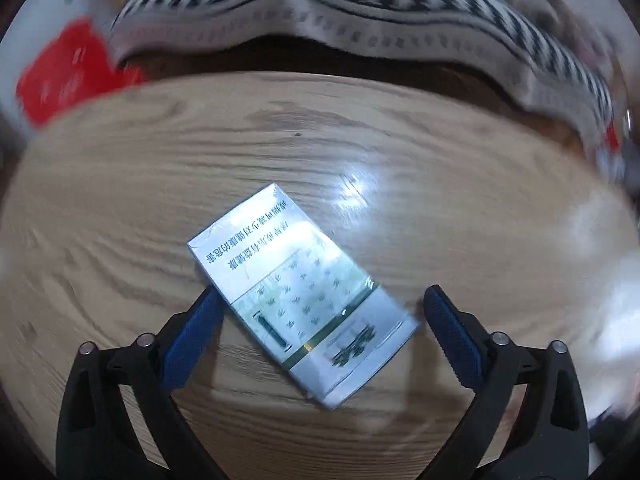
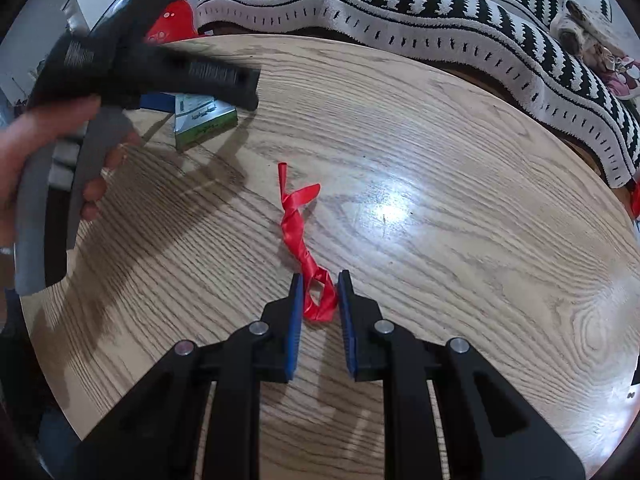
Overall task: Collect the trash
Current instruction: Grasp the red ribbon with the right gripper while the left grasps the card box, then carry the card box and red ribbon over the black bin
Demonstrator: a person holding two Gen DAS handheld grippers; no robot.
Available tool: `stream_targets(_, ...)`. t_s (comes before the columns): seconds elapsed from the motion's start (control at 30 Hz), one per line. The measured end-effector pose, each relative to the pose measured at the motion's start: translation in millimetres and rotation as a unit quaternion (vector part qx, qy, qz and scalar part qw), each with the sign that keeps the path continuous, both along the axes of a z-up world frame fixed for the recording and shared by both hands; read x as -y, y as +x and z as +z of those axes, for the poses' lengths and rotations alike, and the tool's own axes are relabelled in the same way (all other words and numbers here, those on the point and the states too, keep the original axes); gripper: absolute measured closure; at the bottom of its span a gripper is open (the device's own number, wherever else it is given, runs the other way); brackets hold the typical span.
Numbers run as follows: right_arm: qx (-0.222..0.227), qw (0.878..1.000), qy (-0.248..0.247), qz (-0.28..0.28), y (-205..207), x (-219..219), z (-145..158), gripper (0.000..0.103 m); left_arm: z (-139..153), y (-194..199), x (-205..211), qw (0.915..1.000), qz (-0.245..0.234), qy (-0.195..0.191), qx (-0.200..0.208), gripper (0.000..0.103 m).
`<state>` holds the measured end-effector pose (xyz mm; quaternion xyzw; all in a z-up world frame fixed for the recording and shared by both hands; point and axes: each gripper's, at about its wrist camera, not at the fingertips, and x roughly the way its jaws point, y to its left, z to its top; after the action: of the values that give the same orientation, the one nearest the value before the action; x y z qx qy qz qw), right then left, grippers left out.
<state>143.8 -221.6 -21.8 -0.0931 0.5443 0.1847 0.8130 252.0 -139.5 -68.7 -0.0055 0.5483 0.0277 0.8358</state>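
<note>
Straddling: left gripper [image 1: 322, 300] sits over the cigarette pack [image 1: 300, 296], jaws spread wide, one blue pad at the pack's 9 o'clock edge, the other well clear at 3 o'clock.
Pack: white and green, printed face up, lying flat and skewed on the wooden table [image 1: 120, 184]; long axis runs roughly 11 to 5 o'clock in the left wrist view.
Contact: the left-hand pad looks to touch the pack's edge, though blur makes this uncertain.
Right gripper [image 2: 318, 286]: fingers nearly together around the near loop of the red ribbon [image 2: 298, 224]; pads flank the loop closely, not plainly pinching it.
Ribbon: twisted strip on the tabletop, running from the jaws toward 11 o'clock, its far end forked.
Right wrist view, 10 o'clock: the person's hand [image 2: 48, 160] holding the left gripper's grey handle, with the pack beneath its black body.
Far edge, 12 to 2 o'clock: black-and-white striped blanket [image 2: 440, 12] beyond the table.
</note>
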Motion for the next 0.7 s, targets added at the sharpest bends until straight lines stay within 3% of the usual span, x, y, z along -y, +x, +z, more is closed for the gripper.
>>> stream_targets(0.03,0.001,1.0,-0.001,-0.003,0.6,0.3,0.1,0.085,2.8,-7.2,1.2,0.9996,-0.023,0.0,0.015,0.027)
stream_targets(0.17,0.017,0.999,0.002,-0.034,-6.1,-0.5,-0.5,0.085,6.9,-29.1,-4.5,0.9986,-0.051,-0.01,0.007,0.037)
stream_targets(0.43,0.032,0.994,0.035,-0.097,-39.3,10.5,8.6,0.085,16.3,-83.2,-12.0,0.9957,-0.078,-0.047,-0.016,0.039)
stream_targets(0.7,0.047,0.992,0.026,-0.118,-88.0,19.9,39.8,0.085,43.7,-138.4,-11.0,0.993,-0.11,-0.043,0.003,0.039)
